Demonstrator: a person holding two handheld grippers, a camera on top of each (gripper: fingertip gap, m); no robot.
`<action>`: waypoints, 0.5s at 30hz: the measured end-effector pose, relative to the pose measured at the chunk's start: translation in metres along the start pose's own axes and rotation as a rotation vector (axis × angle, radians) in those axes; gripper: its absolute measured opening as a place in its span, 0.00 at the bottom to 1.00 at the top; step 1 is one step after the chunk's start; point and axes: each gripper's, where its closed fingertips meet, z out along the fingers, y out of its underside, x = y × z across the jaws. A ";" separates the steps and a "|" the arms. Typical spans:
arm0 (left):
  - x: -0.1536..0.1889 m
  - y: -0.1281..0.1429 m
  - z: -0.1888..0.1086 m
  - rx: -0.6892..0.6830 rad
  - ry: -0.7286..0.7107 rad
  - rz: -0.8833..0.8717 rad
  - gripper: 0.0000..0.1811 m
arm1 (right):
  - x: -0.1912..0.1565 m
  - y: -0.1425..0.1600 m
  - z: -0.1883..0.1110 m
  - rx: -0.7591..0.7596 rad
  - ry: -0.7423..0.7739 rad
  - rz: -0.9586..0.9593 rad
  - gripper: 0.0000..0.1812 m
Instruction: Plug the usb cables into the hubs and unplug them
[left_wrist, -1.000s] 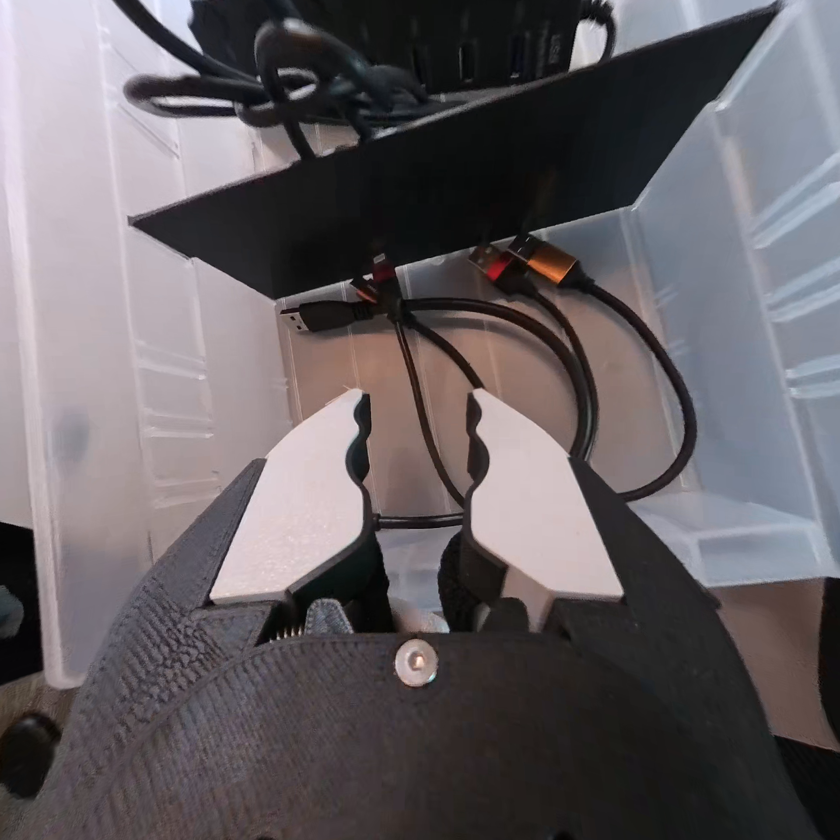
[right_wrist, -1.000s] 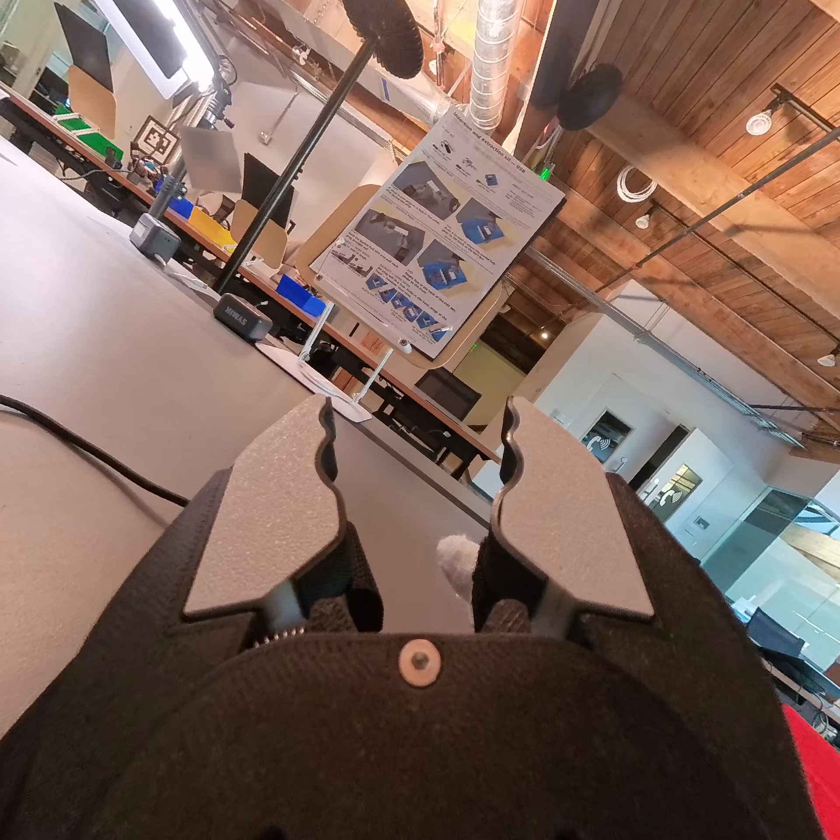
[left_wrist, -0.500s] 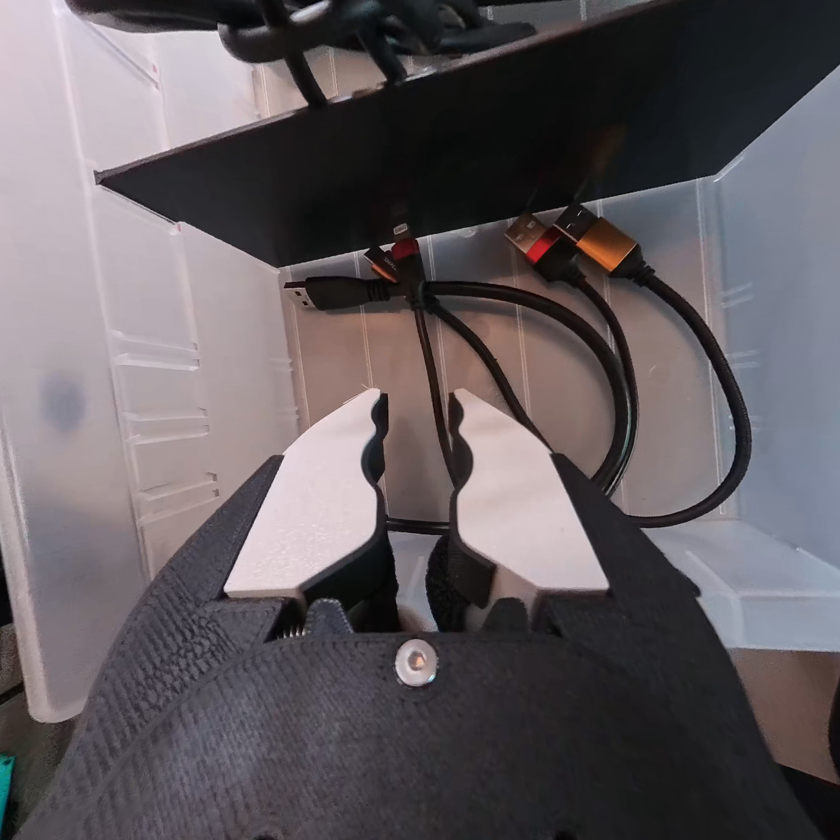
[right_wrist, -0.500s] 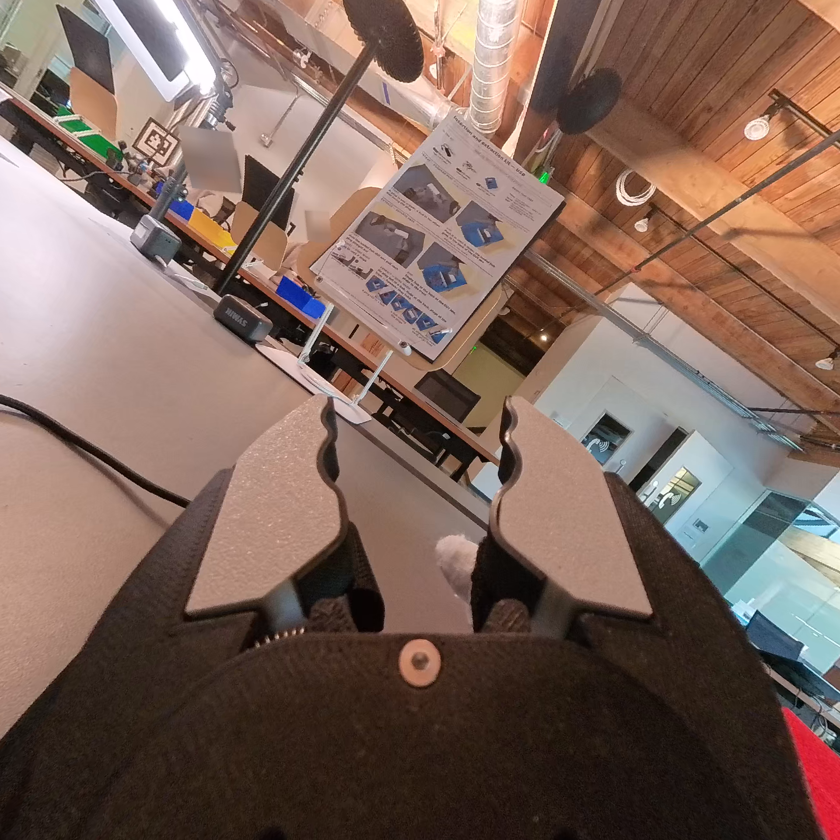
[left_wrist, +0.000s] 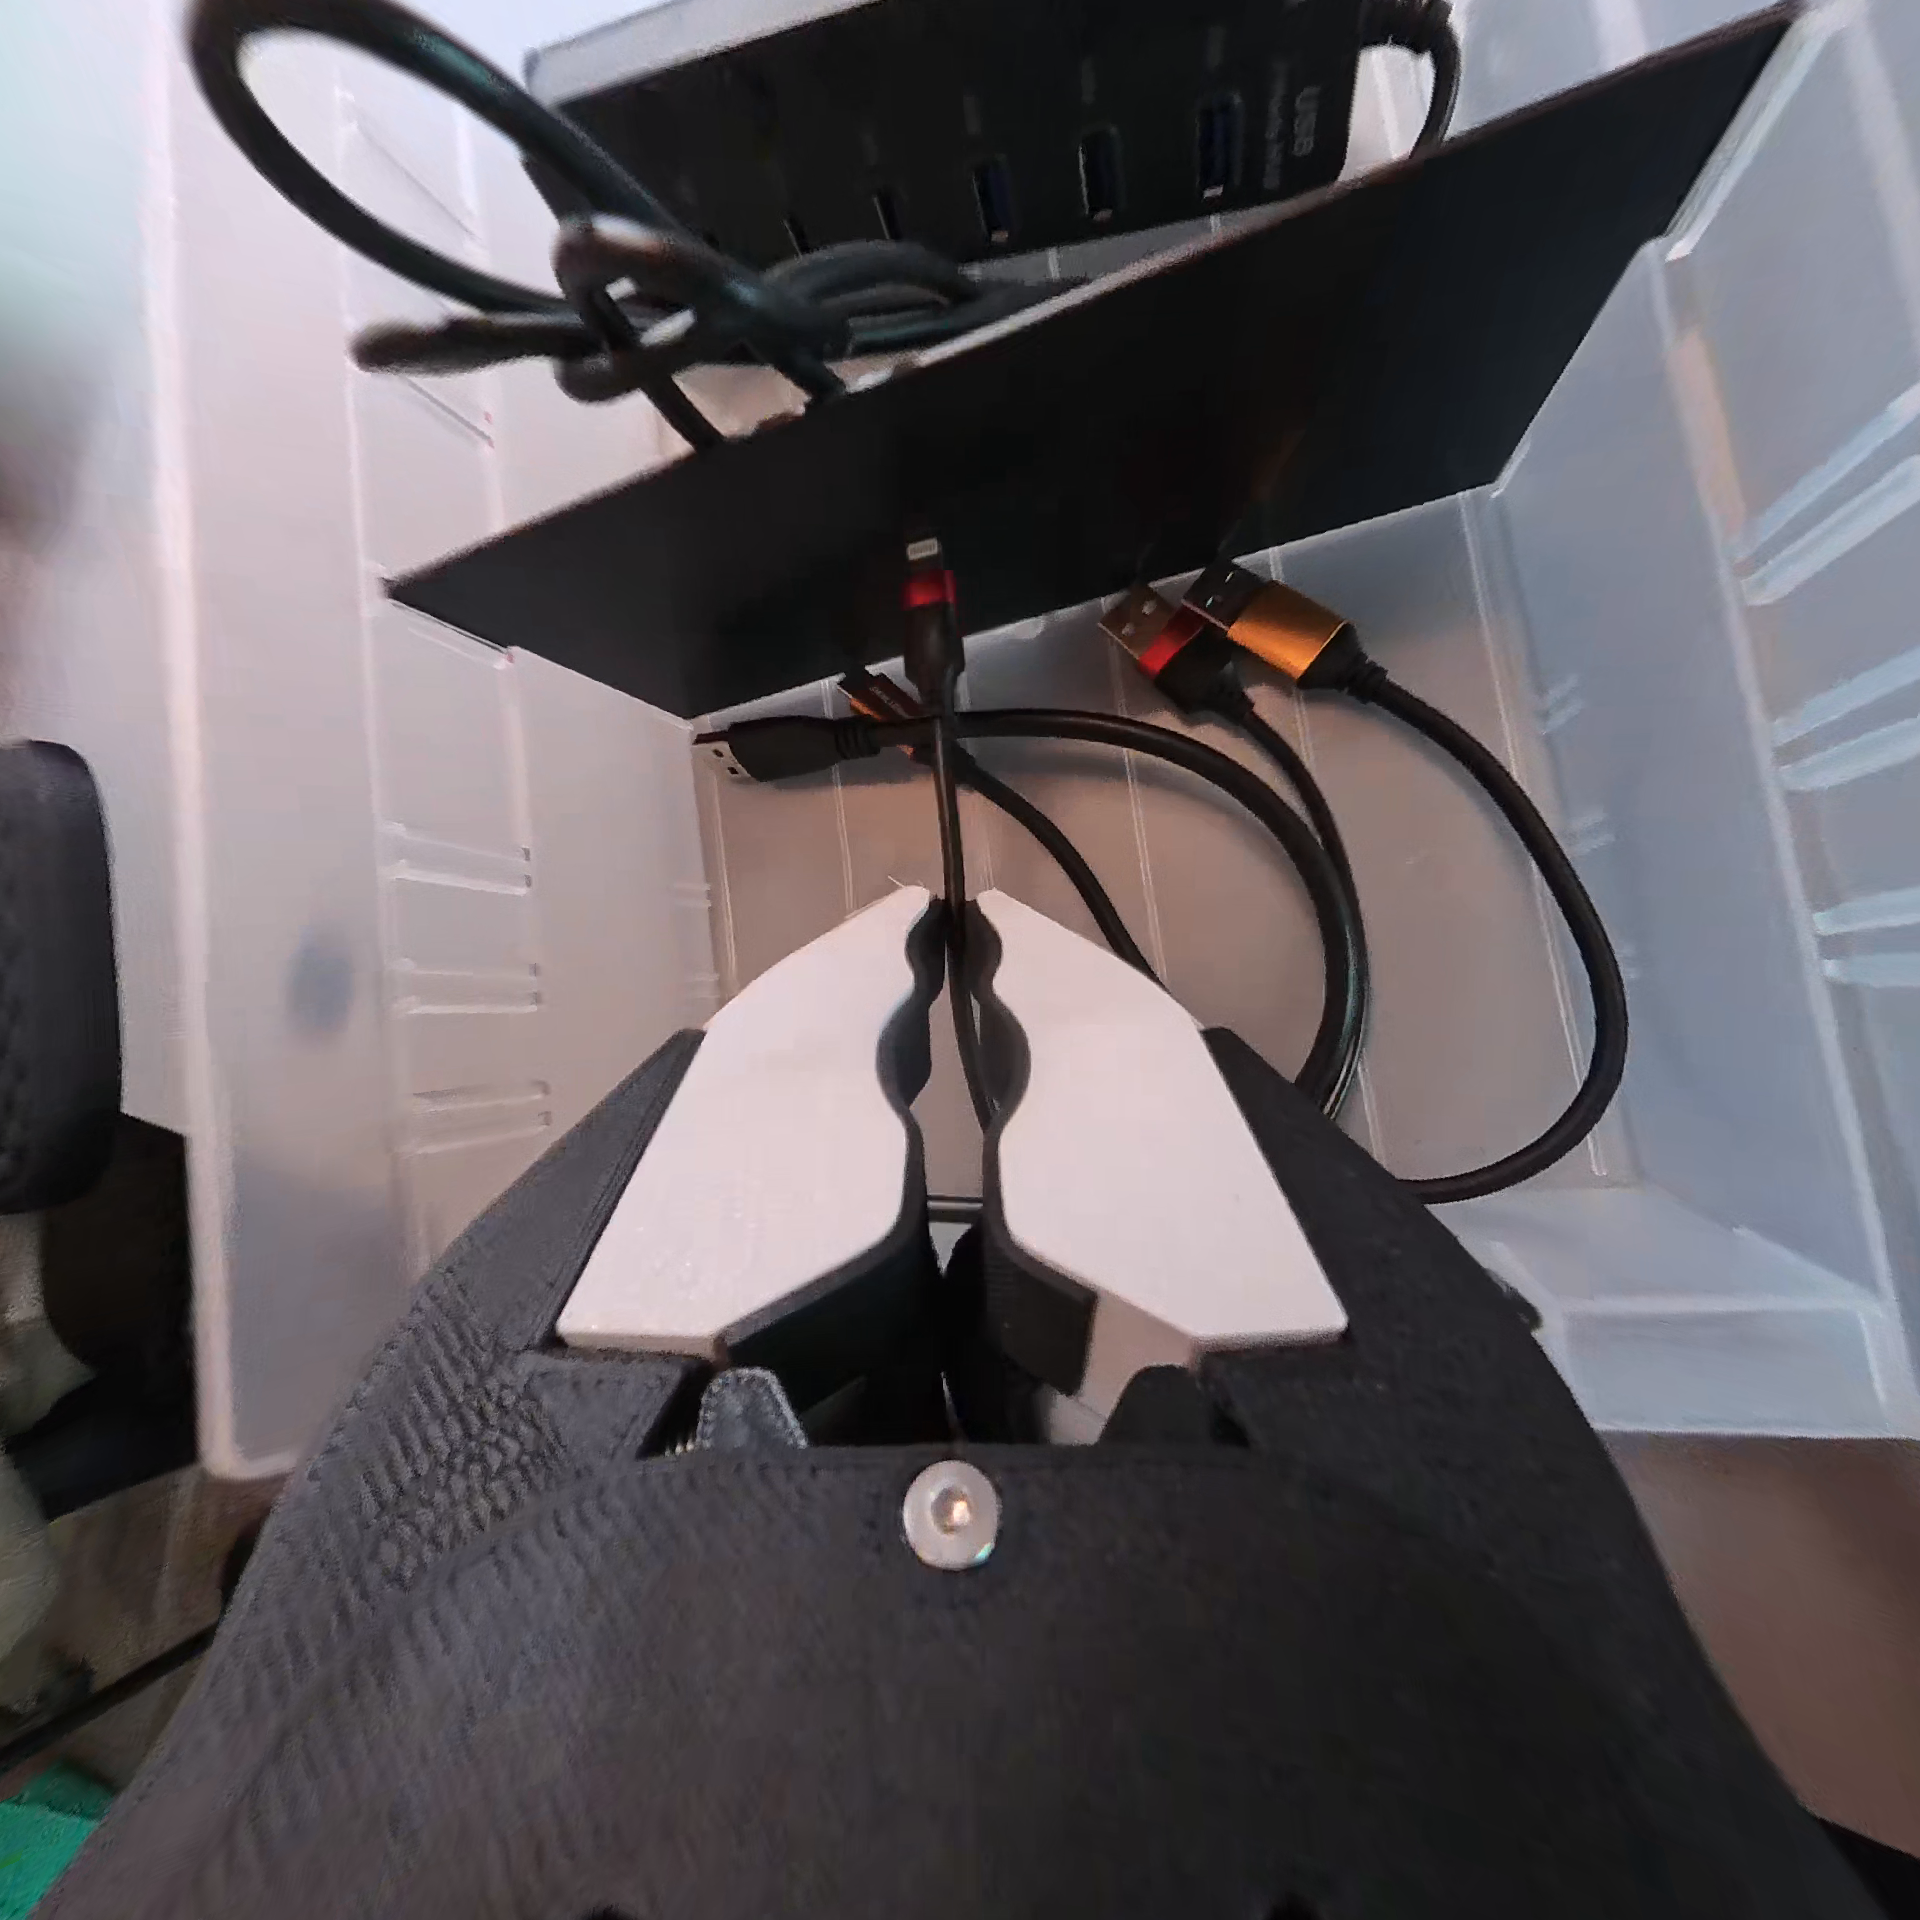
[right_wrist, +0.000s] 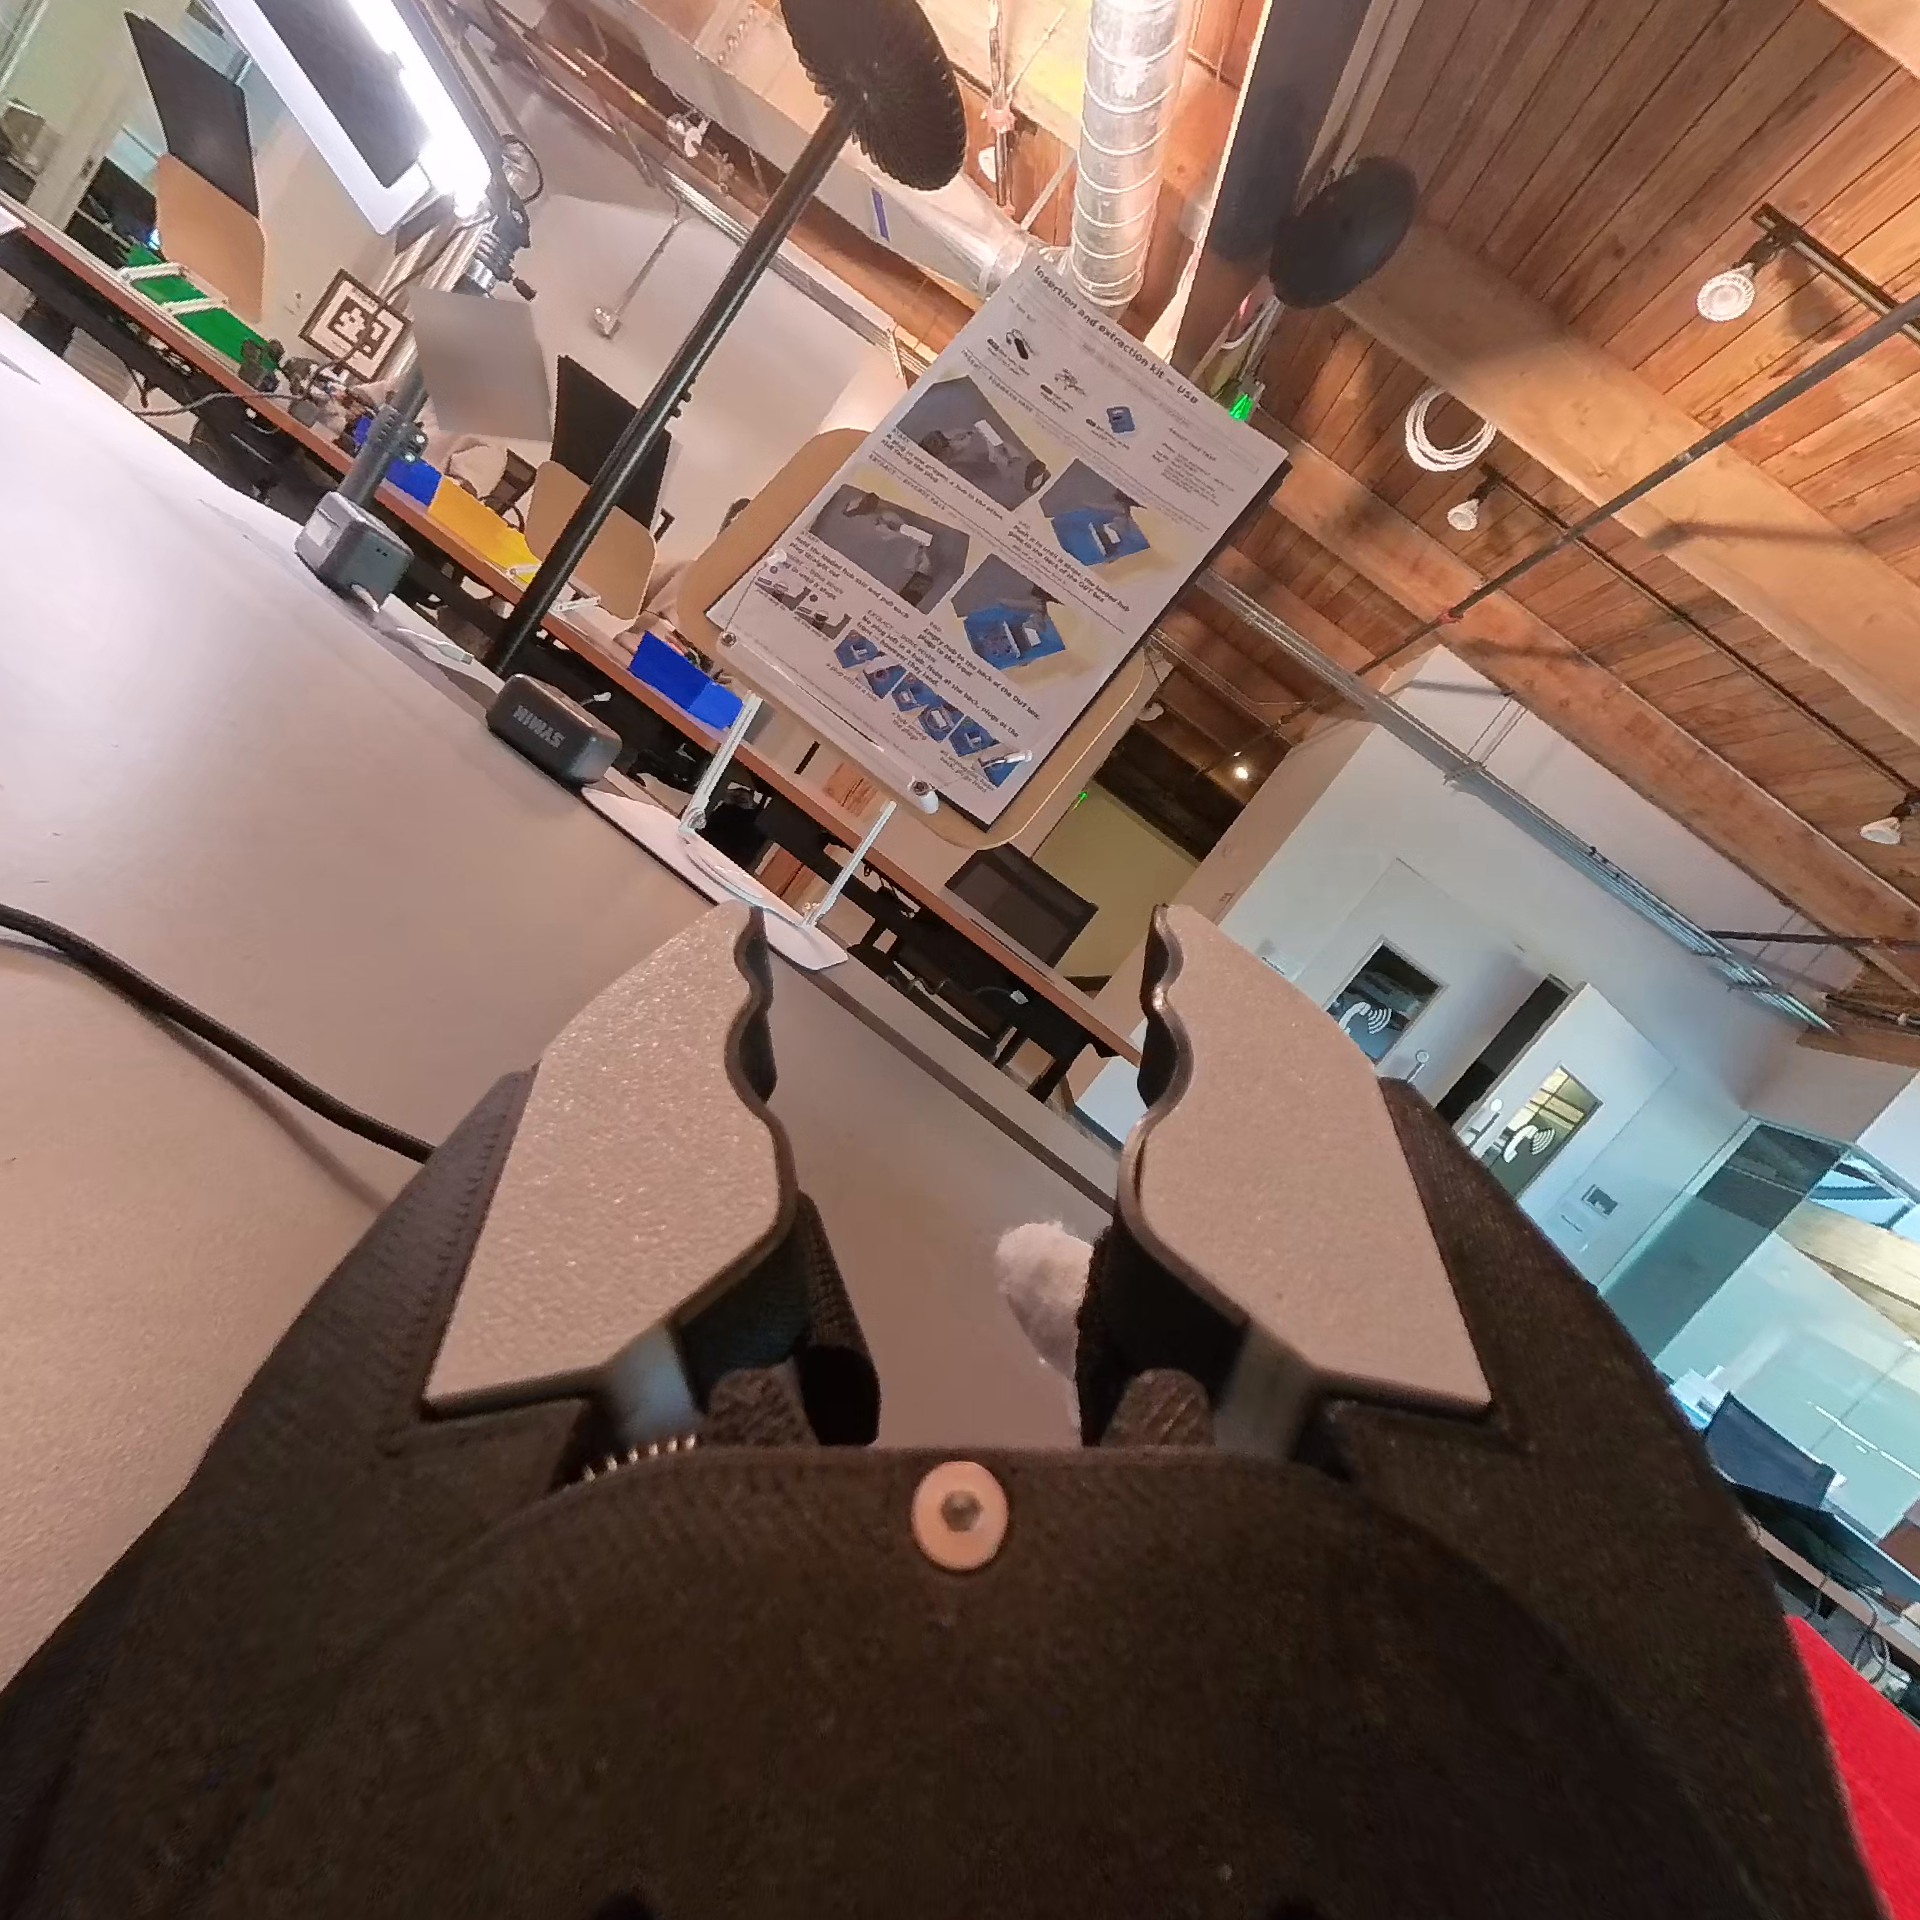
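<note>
We see a translucent bin (left_wrist: 1683, 623) split by a black divider (left_wrist: 1039, 499), with the black hub (left_wrist: 997, 135) behind it. Our left gripper (left_wrist: 951, 914) has its fingers pinched on a thin black cable (left_wrist: 948, 810) with a red-collared plug (left_wrist: 927, 590). Our right gripper (right_wrist: 951, 956) rests over the grey counter (right_wrist: 208, 831), fingers spread wide, holding nothing.

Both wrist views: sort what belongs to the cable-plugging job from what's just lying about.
Job: left gripper shut on red-collared cable; gold-plug cable; black hub; open right gripper.
Lying about: instruction sheet; grey box.
</note>
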 end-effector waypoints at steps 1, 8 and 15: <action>-0.001 -0.003 -0.004 0.015 -0.021 0.011 0.02 | 0.000 0.000 0.000 0.000 0.000 0.000 0.38; -0.010 -0.029 -0.045 0.145 -0.194 0.080 0.02 | 0.000 -0.001 0.000 0.001 0.001 0.000 0.38; -0.006 -0.066 -0.107 0.357 -0.364 0.157 0.01 | -0.001 -0.001 0.000 0.001 0.000 0.001 0.38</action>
